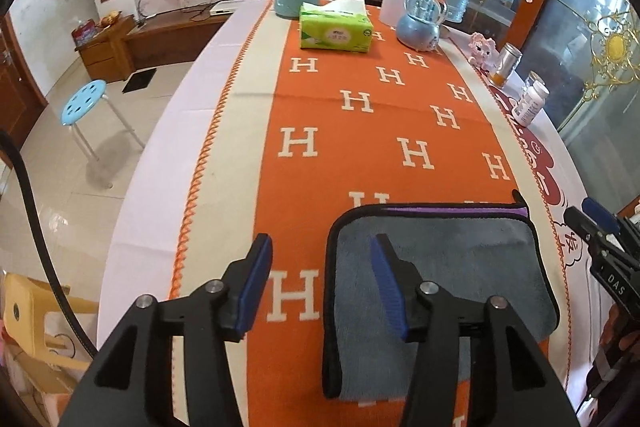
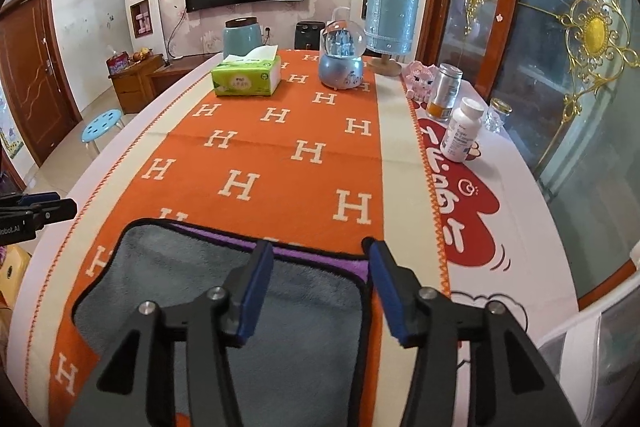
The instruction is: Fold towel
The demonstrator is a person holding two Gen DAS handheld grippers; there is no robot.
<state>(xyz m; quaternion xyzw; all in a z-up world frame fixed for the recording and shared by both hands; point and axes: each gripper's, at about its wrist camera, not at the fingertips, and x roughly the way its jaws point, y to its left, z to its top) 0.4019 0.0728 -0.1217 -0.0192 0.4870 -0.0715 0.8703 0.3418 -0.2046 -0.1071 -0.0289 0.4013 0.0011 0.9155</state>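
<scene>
A grey towel (image 1: 460, 267) with a black hem and a purple underside lies folded on the orange H-patterned runner (image 1: 360, 131). It also shows in the right wrist view (image 2: 304, 307). My left gripper (image 1: 320, 259) is open and empty above the towel's left edge. My right gripper (image 2: 320, 259) is open and empty above the towel's right far corner. The right gripper also shows at the right edge of the left wrist view (image 1: 596, 223). The left gripper shows at the left edge of the right wrist view (image 2: 44, 207).
At the far end of the table stand a green tissue box (image 2: 246, 77), a teal jar (image 2: 242, 35), a snow globe (image 2: 342, 55) and a blue lamp (image 2: 392, 23). Bottles (image 2: 462, 131) stand along the right side. A blue stool (image 1: 86, 103) is on the floor left.
</scene>
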